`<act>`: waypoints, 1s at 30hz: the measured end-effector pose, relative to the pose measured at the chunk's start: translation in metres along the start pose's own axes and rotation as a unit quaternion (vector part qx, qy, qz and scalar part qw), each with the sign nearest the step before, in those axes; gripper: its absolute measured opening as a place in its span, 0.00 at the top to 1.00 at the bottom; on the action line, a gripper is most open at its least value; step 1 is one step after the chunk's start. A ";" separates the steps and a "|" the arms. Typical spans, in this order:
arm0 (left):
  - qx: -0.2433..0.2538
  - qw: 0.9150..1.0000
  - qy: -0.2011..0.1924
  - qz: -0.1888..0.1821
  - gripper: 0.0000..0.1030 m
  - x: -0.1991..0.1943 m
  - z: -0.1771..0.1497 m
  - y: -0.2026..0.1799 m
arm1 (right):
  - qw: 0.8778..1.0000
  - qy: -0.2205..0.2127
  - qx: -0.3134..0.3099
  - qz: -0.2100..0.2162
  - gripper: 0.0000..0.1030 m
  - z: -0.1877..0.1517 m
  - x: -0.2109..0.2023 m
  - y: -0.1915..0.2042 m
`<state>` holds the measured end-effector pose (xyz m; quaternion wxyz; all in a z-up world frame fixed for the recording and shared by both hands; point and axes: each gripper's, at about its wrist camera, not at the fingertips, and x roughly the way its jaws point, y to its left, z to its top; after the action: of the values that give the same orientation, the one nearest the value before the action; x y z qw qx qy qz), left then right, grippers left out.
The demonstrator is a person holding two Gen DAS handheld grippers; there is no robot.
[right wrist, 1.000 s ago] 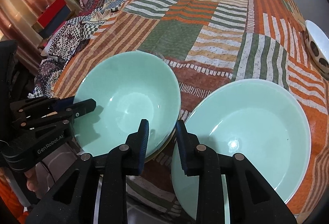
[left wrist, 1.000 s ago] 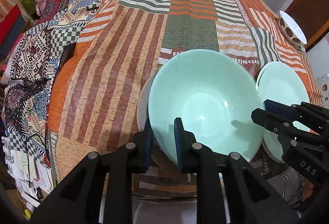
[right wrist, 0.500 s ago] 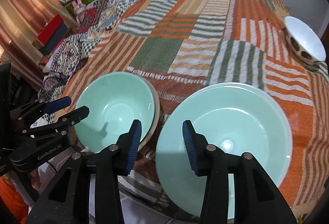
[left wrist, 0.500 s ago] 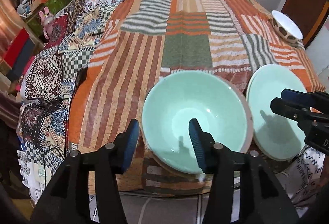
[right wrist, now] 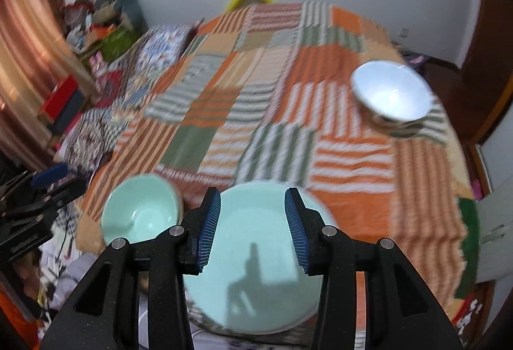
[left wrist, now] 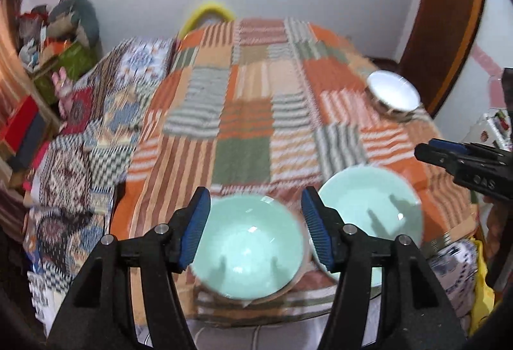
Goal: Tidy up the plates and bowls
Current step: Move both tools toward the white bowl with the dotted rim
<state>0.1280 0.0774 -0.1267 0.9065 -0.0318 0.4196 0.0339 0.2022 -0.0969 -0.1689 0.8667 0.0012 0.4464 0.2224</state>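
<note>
My left tool hangs above the mint-green bowl, its jaws just opened wide, nothing between them. My right tool stands narrower over the mint-green plate, also empty. Both dishes sit at the patchwork bedspread's six-o'clock edge; a white bowl rests at two o'clock.

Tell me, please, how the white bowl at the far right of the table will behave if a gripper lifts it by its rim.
The white bowl looks glazed and glossy, so the rim may be slippery between fingers. It seems rigid ceramic, so probably breakable if dropped. It appears to sit on another dish, which I cannot see clearly; a push could make it slide or tip.
</note>
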 end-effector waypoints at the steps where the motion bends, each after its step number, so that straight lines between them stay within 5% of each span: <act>1: 0.002 1.000 -0.006 -0.006 0.42 -0.004 0.005 -0.004 | 1.000 -0.008 0.005 -0.005 0.63 0.005 -0.006 -0.008; 15: 0.029 0.996 -0.061 -0.056 0.42 -0.003 0.065 -0.044 | 0.992 -0.064 0.071 -0.076 0.55 0.048 -0.025 -0.092; 30: 0.035 0.995 -0.041 -0.087 0.42 0.098 0.103 -0.053 | 0.974 -0.037 0.193 -0.115 0.55 0.065 0.057 -0.188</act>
<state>0.2743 0.0366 -0.1329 0.9230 -0.0355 0.3787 -0.0586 0.3541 -0.2314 -0.2116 0.8860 0.1253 0.4453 0.0311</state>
